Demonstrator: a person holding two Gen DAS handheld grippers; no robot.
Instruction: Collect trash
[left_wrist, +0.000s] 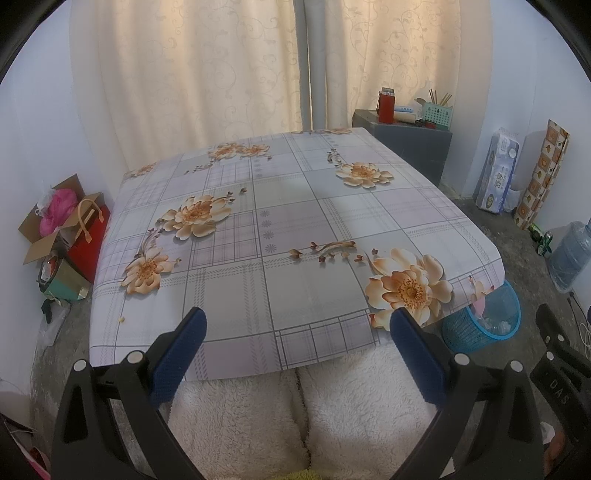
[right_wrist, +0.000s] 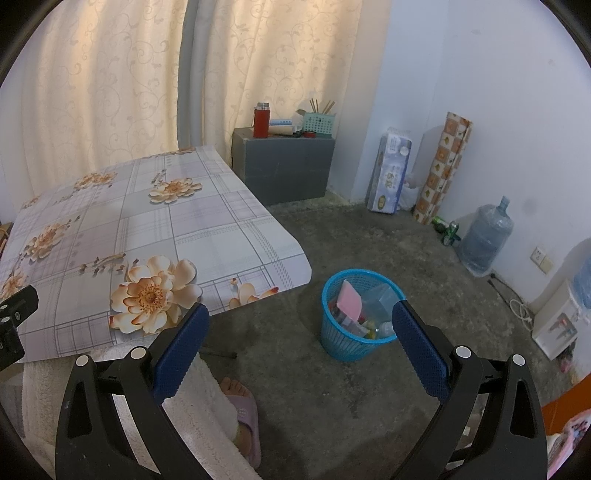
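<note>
Both grippers, left (left_wrist: 295, 332) and right (right_wrist: 300, 328), hold jaws spread, empty. The bin (right_wrist: 334, 341) holds trash; no writing is legible.

Bin (right_wrist: 360, 314) mouth open (table (right_wrist: 288, 236) edge beside).

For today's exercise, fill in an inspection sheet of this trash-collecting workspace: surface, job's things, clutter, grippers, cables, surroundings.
Surface: floral tablecloth bare except a small crumb near its left edge.
Job's things: blue bin on the floor beside the table, holding trash.
Clutter: cardboard box and red bag on the floor at left.
Grippers: left gripper open, empty; right gripper open, empty.
Cables: white cord by the wall.
Surroundings: curtains, grey cabinet, water jug.
</note>
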